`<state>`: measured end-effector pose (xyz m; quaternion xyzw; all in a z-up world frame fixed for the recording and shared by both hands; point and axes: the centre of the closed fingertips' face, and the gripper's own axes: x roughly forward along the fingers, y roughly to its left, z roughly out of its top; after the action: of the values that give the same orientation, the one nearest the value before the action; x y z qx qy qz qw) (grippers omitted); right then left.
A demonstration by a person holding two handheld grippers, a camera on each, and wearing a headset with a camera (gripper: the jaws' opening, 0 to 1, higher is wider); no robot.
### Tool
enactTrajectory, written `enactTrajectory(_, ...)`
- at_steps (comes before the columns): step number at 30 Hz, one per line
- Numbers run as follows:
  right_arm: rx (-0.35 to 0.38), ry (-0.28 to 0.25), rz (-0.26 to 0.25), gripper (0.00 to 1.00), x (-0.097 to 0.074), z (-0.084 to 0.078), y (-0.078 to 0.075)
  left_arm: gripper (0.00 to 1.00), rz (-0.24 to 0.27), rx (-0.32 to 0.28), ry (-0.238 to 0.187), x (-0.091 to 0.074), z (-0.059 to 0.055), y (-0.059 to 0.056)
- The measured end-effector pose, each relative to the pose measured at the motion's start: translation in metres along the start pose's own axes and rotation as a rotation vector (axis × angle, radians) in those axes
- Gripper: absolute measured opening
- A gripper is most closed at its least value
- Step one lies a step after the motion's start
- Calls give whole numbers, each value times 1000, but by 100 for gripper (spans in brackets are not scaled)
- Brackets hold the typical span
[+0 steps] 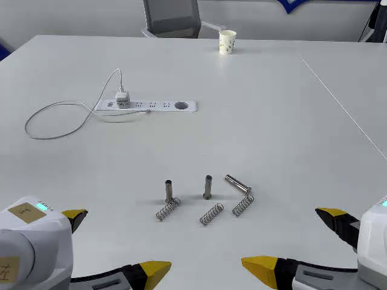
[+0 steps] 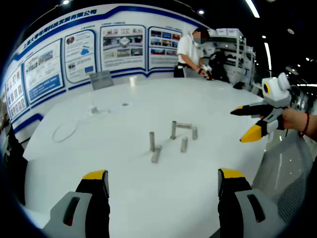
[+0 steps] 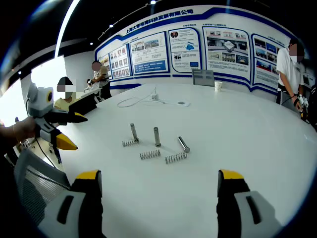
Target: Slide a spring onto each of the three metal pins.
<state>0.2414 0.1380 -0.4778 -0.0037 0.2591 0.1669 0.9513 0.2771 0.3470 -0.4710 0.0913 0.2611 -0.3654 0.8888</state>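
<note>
We hold both grippers low over the white table [image 1: 272,121]. The left gripper [image 1: 115,244] and the right gripper [image 1: 292,240] both have their jaws spread wide and empty. Well beyond them lie a power strip [image 1: 151,106] and a paper cup [image 1: 227,42]. Ahead, between the grippers, the left pin [image 1: 169,191] and middle pin [image 1: 208,187] stand upright. The third pin [image 1: 237,184] lies on its side, towards the right gripper. The left spring [image 1: 168,209], middle spring [image 1: 211,214] and right spring [image 1: 243,205] lie flat on the pins' near side.

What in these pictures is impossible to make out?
Cup, head view: its contents, too far and seen side-on.
Springs, left gripper view: small and foreshortened, hard to tell from the pins.
Left gripper and right gripper, head view: bodies cut off by the bottom edge.
Posters, right gripper view: text too small.
</note>
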Motion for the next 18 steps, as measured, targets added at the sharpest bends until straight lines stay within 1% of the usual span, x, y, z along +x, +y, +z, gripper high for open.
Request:
enactTrajectory(4, -3, -1, -6, 98, -1, 1, -2, 92, -2, 4, -2, 0, 1, -1)
enactTrajectory(9, -4, -2, -14, 98, -3, 1, -5, 91, 3, 10, -15, 0, 4, -1)
enactTrajectory(11, 0, -2, -18, 97, -3, 1, -7, 91, 3, 11, -6, 0, 3, -1)
enactTrajectory(14, 0, 1, -22, 97, -4, 1, -8, 92, 3, 15, -9, 0, 4, -1)
enactTrajectory(18, -3, 3, -22, 97, -5, 1, -8, 92, 4, 18, -1, 0, 4, -1)
